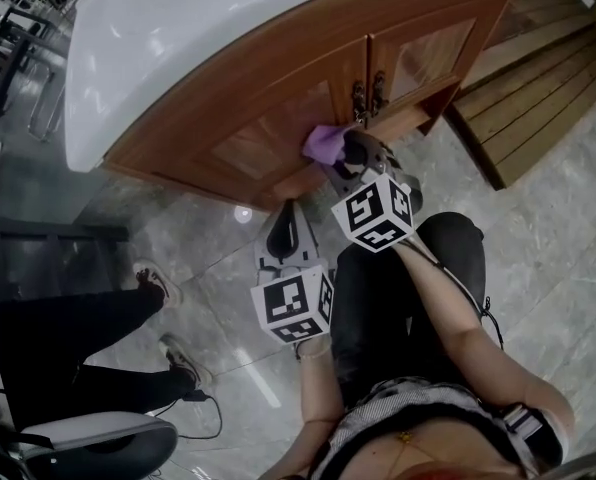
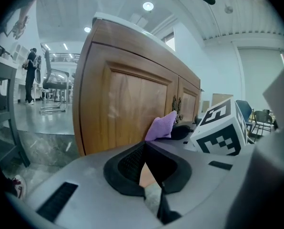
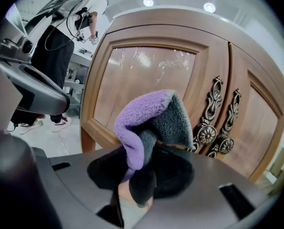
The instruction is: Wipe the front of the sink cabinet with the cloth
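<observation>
The wooden sink cabinet (image 1: 278, 118) stands under a white countertop (image 1: 178, 28), with two panelled doors and ornate metal handles (image 1: 368, 96). My right gripper (image 1: 350, 156) is shut on a purple and grey cloth (image 1: 325, 142), and the cloth is pressed to the left door's lower right part, beside the handles. In the right gripper view the cloth (image 3: 151, 128) bulges up out of the jaws in front of the left door panel (image 3: 142, 85). My left gripper (image 1: 286, 218) hangs lower, off the cabinet, shut and holding nothing; in its own view the cloth (image 2: 162, 127) shows ahead.
A person's legs in dark trousers and sneakers (image 1: 168, 353) stand at the left on the grey marble floor. A wooden step platform (image 1: 538, 78) lies right of the cabinet. A dark frame (image 1: 48, 258) and a grey chair base (image 1: 88, 443) are at the left edge.
</observation>
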Demonstrator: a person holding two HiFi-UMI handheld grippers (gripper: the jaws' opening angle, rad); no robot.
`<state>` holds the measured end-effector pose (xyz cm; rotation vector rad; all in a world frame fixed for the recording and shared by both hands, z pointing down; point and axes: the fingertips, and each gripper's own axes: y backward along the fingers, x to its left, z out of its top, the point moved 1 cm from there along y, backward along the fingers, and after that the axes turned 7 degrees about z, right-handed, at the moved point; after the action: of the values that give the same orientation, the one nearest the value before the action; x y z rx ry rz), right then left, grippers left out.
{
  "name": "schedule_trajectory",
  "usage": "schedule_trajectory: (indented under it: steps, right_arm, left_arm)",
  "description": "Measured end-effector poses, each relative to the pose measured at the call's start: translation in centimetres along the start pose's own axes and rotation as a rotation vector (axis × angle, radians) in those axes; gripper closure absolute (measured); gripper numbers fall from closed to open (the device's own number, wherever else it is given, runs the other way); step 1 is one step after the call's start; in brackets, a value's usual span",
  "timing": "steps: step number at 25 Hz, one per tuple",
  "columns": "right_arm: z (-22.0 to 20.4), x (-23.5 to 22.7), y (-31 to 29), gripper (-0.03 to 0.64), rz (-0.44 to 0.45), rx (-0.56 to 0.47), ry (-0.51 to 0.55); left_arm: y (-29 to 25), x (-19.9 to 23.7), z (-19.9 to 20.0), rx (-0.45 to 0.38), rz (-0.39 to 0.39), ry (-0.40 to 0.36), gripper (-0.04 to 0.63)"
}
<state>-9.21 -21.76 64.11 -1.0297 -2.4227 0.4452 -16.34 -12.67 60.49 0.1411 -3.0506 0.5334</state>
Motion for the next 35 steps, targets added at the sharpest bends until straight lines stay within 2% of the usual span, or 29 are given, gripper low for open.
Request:
schedule_trajectory:
  steps: [7,14,18,22,25,28,32,35]
  right_arm:
    - [-1.5,-1.9,0.8,0.437,-0.073,0.051,-0.004]
    - [-1.3,-1.7,0.8,0.437,-0.067,0.058,-0.005]
    - [-1.5,-1.7,0.6,0.438,-0.065,0.061,-0.015]
    - [-1.7,-1.9,0.4,0.439,-0.063,0.1,0.004]
    - [-1.7,-1.9,0.2,0.439,-0.043,0.165,0.037]
    - [-1.9,-1.2,-0.1,0.44,0.006,0.179,0.034]
    - [-1.7,-1.0,0.8,0.44,0.094,0.14,0.008]
    - [0.3,-1.7,2.7,0.44,0.144,0.084,-0.033]
  left_arm:
    - [-0.8,-1.3,-0.4,0.0,-0.039,0.01,0.594]
    - [-0.9,-2.1,0.1,-0.012,-0.07,0.02,0.595]
    - [-1.0,-2.5,0.3,-0.014,-0.086,-0.003,0.594]
    - [-1.2,-2.8,0.4,-0.019,-0.094,0.0,0.595]
    - [-1.1,-2.7,0.7,-0.026,-0.093,0.01,0.595]
    - [-1.2,-2.8,0.7,-0.021,-0.081,0.01,0.595]
    - [-1.7,-3.8,1.3,-0.025,-0.072,-0.002,0.595]
    - [-2.2,-4.8,2.4,-0.032,-0.083,-0.015,0.595]
